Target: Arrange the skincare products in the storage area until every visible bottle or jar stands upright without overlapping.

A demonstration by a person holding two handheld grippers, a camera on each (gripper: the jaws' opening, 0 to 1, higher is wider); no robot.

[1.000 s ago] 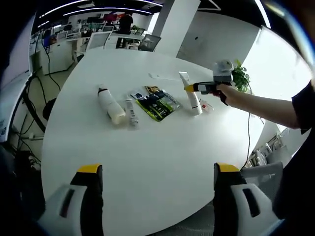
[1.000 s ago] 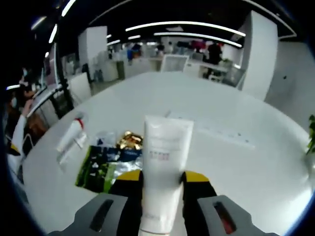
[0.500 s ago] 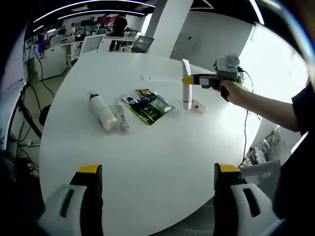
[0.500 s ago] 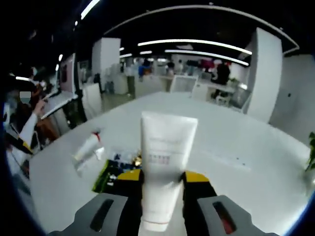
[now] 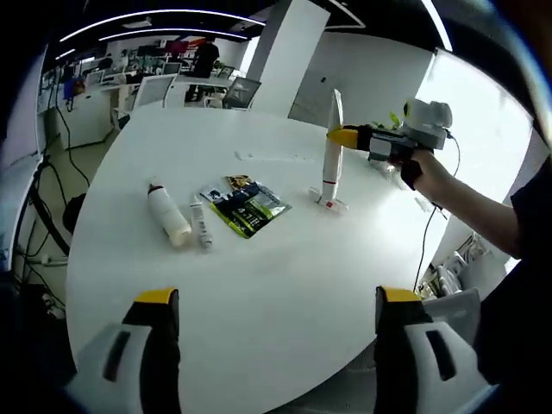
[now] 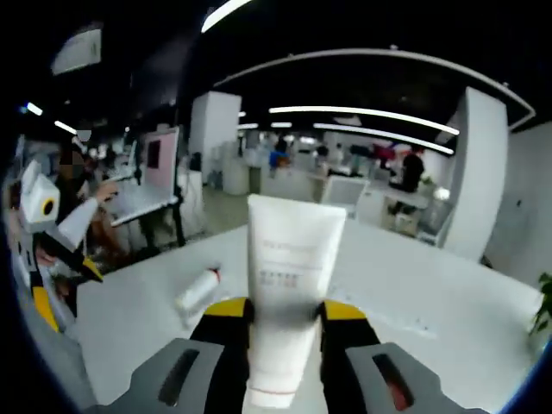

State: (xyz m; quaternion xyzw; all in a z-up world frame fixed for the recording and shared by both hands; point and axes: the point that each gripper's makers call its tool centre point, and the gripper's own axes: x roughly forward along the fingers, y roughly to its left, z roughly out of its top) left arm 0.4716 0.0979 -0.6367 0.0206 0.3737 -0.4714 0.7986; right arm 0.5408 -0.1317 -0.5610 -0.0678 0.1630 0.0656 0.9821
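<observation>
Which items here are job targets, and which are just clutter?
Job items:
- white tube, upright, gripped in the right tool
- white bottle, lying down
- small tube, lying beside the bottle

Lying about:
- dark foil packet
- small sachet by the tube's base

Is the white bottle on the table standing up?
No, the white bottle lies on its side on the table.
</observation>
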